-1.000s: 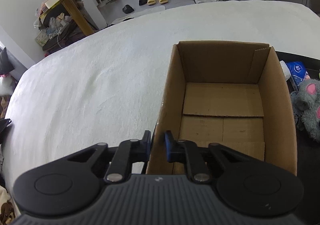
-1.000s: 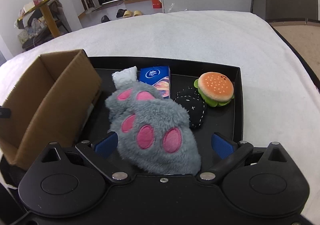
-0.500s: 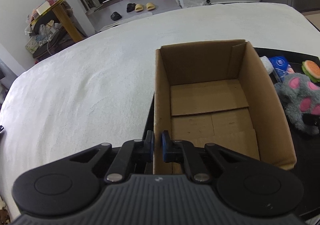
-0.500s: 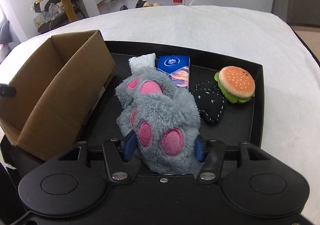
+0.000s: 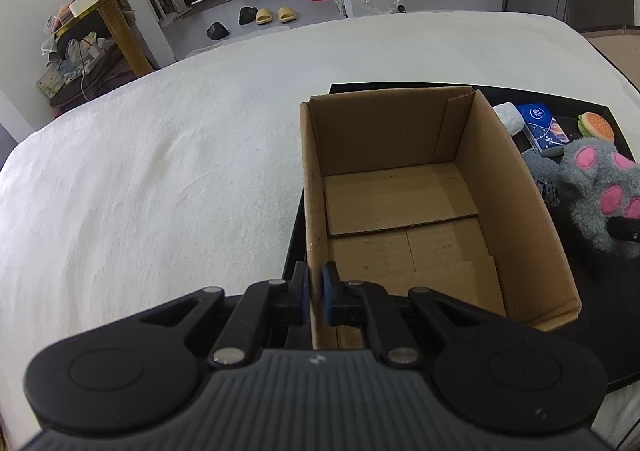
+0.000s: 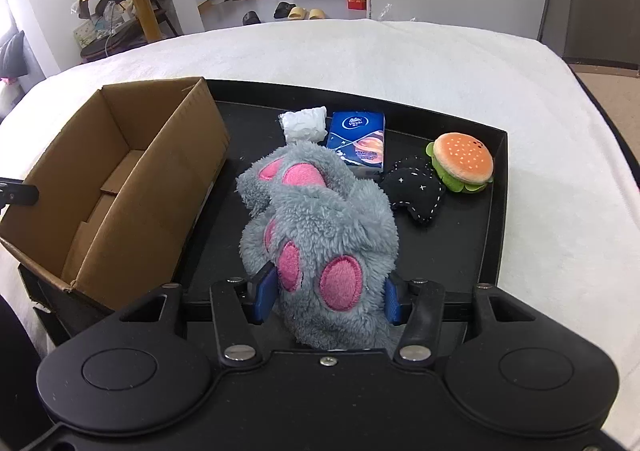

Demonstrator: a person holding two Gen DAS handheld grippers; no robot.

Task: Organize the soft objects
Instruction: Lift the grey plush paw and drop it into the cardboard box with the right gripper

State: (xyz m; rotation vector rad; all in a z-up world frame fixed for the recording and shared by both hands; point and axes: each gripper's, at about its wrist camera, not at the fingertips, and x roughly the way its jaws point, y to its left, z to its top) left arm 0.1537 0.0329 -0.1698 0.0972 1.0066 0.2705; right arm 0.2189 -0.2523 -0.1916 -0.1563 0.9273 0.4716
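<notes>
Left gripper [image 5: 316,293]: clamped on near wall of cardboard box [image 5: 516,187].
Right gripper [image 6: 326,297]: jaws closing, blue pads pressing both sides of grey plush paw [image 6: 320,223].
Grey plush paw: on black tray [image 6: 496,211], just right of box.
Tray contents: tissue pack [image 6: 358,141], burger plush [image 6: 462,163], black plush [image 6: 416,191], white wad [image 6: 304,123].

blue tissue pack [image 6: 357,141], white brand lettering too small to read

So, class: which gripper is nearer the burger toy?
Right. The right gripper, closing on the grey plush paw, shares the burger toy's tray; the left gripper clamps the box wall.
</notes>
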